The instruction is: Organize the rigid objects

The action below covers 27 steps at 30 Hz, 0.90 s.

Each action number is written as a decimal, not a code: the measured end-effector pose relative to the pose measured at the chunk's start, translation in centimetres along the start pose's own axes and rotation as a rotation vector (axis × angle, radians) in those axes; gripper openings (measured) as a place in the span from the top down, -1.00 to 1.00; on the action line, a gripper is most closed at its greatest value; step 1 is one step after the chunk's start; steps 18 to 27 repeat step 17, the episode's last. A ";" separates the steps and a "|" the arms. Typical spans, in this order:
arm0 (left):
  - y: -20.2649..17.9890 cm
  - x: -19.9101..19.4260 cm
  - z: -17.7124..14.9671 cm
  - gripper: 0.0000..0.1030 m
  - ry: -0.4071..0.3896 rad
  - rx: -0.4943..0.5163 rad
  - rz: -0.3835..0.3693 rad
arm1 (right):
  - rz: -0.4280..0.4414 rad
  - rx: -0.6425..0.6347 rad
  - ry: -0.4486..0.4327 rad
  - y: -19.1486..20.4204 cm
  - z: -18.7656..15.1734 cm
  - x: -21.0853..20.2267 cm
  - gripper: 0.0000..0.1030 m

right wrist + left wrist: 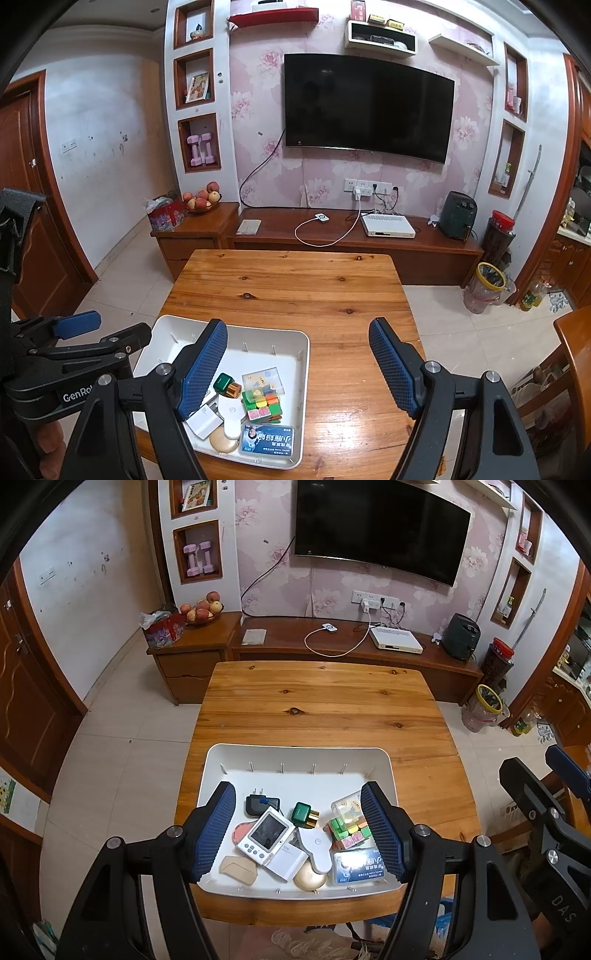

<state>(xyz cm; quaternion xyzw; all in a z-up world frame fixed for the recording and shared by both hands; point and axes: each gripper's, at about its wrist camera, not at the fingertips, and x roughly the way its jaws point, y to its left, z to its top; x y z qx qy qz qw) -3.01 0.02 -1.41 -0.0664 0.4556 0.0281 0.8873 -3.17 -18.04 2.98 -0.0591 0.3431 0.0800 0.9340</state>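
Living room, wooden table (317, 701) before a wall-mounted television (380, 528); white tray (295, 755) set at the tabletop's near edge.

Tray is filled along its near half: blue-labelled case (358, 866) at the near right corner, colour cube (349, 832) just behind it under a clear box (347, 806), white handheld device (266, 832) centre, black charger (258, 803) behind it, green case (304, 814), round gold compact (310, 878) at the near rim, tan pad (239, 869) near left. Left gripper (298, 830) is held above the tray, fingers parted, nothing gripped. Right gripper (298, 367) is held above the tray's right rim, fingers wide apart, empty.
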 end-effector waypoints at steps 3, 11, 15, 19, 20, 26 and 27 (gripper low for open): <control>0.0 0.0 0.0 -0.43 0.001 0.001 -0.001 | 0.000 0.000 -0.001 0.0 0.0 0.0 -0.55; 0.3 -0.2 -1.0 -0.43 0.009 0.005 0.003 | 0.001 0.002 0.005 0.5 -0.7 0.3 -0.55; 0.5 -0.2 -1.4 -0.43 0.014 0.004 0.004 | 0.001 0.001 0.005 0.5 -0.7 0.3 -0.55; 0.6 0.1 -1.4 -0.43 0.018 0.002 0.006 | 0.001 0.002 0.006 0.4 -0.6 0.3 -0.55; 0.6 0.1 -1.4 -0.43 0.018 0.002 0.006 | 0.001 0.002 0.006 0.4 -0.6 0.3 -0.55; 0.6 0.1 -1.4 -0.43 0.018 0.002 0.006 | 0.001 0.002 0.006 0.4 -0.6 0.3 -0.55; 0.6 0.1 -1.4 -0.43 0.018 0.002 0.006 | 0.001 0.002 0.006 0.4 -0.6 0.3 -0.55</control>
